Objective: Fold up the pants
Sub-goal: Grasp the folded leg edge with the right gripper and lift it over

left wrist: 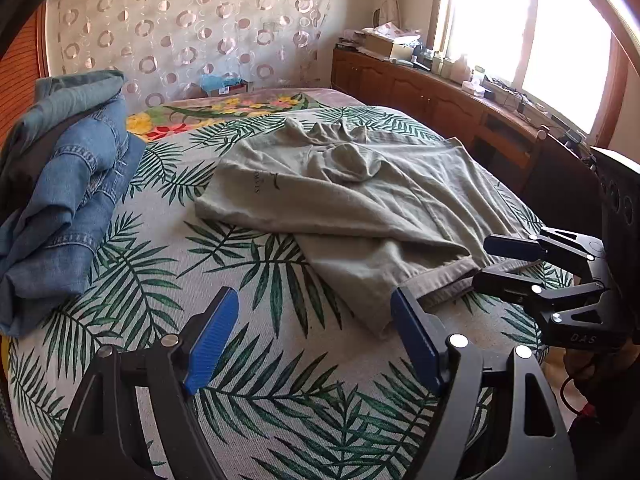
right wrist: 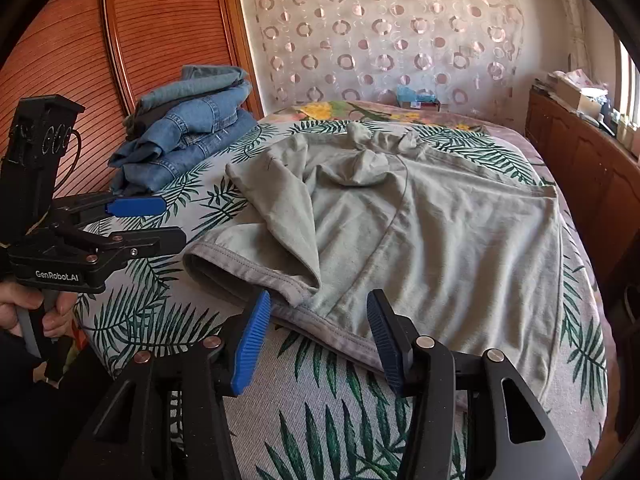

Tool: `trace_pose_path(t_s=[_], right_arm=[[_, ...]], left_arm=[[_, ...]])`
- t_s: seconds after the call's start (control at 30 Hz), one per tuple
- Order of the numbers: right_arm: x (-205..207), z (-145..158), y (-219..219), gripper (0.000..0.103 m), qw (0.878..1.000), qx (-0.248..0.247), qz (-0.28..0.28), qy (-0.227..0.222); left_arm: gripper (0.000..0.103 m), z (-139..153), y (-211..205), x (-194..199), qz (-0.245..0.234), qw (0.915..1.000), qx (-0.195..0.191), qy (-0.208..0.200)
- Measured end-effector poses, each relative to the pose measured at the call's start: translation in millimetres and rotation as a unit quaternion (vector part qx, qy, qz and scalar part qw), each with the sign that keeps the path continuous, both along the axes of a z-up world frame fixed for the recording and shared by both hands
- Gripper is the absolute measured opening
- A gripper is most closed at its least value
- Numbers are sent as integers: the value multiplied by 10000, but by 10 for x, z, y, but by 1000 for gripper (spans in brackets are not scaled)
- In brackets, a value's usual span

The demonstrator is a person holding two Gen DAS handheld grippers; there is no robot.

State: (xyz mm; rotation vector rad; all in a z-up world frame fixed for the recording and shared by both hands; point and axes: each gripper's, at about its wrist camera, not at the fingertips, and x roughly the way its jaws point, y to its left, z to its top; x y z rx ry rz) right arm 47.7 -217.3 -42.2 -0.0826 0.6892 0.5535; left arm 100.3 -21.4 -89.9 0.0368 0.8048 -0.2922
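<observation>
The bed point(left wrist: 256, 360) fills most of both views. Its cover is a woven, pale cloth printed with dark green palm leaves, and behind it lies a second blanket point(left wrist: 224, 114) with bright flowers. A long wooden cabinet point(left wrist: 420, 88) stands along the window side, and on its top are boxes and small bottles, too small to tell apart. A thin curtain point(right wrist: 384, 40) with pink ring shapes hangs on the back wall.

The pants point(left wrist: 360, 208) lie in the middle of the bed, spread out but wrinkled. They are of soft grey-green knit cloth, with the waist part bunched at the far side and a stitched hem at the near edge. One leg is folded over the other.

A pile of jeans point(left wrist: 68, 184) sits on the left side of the bed, well apart from the pants. It is thick blue denim with visible seams, folded in rough layers.

The left gripper point(left wrist: 316, 340) is spread wide above the bed cover, with nothing between its ribbed blue pads; its right finger point(left wrist: 412, 344) is just beside the hem of the pants. The right gripper point(right wrist: 320, 340) is also spread, over the near hem, and the pads do not press on the cloth. A hand point(right wrist: 36, 312) holds the handle of the left gripper.
</observation>
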Motion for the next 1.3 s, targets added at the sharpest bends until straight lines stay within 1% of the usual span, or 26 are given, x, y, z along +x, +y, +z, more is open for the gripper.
trace_pose_path(t_s=[0.07, 0.1, 0.17, 0.2, 0.23, 0.27, 0.3, 0.33, 0.37, 0.57, 0.7, 1.03, 1.3], right_arm=[[25, -19, 4, 44, 10000, -12, 33, 48], [30, -13, 2, 43, 10000, -20, 37, 76], [79, -27, 28, 35, 9999, -32, 57, 134], [88, -23, 62, 32, 9999, -32, 66, 147], [93, -24, 71, 25, 9999, -22, 80, 151], [84, -21, 85, 15, 9998, -11, 108, 149], [77, -16, 91, 14, 9998, -4, 124, 128], [65, -10, 85, 9, 9999, 6, 111, 82], [55, 0, 76, 7, 9999, 21, 95, 45], [-66, 121, -84, 5, 9996, 205, -74, -177], [-197, 206, -256, 5, 9990, 228, -239, -312], [-459, 250, -709, 5, 9965, 195, -742, -343], [-576, 234, -879, 5, 9936, 161, -1080, -285]], left_arm=[[79, -22, 16, -2, 17, 10000, -2, 21], [79, -30, 23, 1, 20, 10000, -4, 28], [79, -43, 34, 0, 27, 10000, -18, 39], [79, -49, 36, -5, 29, 10000, -19, 42], [79, -50, 36, -3, 28, 10000, -20, 44], [79, -51, 34, -7, 25, 10000, -21, 47], [79, -44, 29, -15, 19, 10000, -17, 45], [79, -40, 23, -21, 8, 10000, -11, 40], [79, -34, 14, -23, -2, 10000, -6, 35], [79, 38, -69, -57, -99, 9999, -17, -50], [79, 71, -141, -43, -176, 9998, 10, -90], [79, 120, -360, 36, -394, 9991, 39, -139], [79, 140, -528, 58, -551, 9983, 104, -170]])
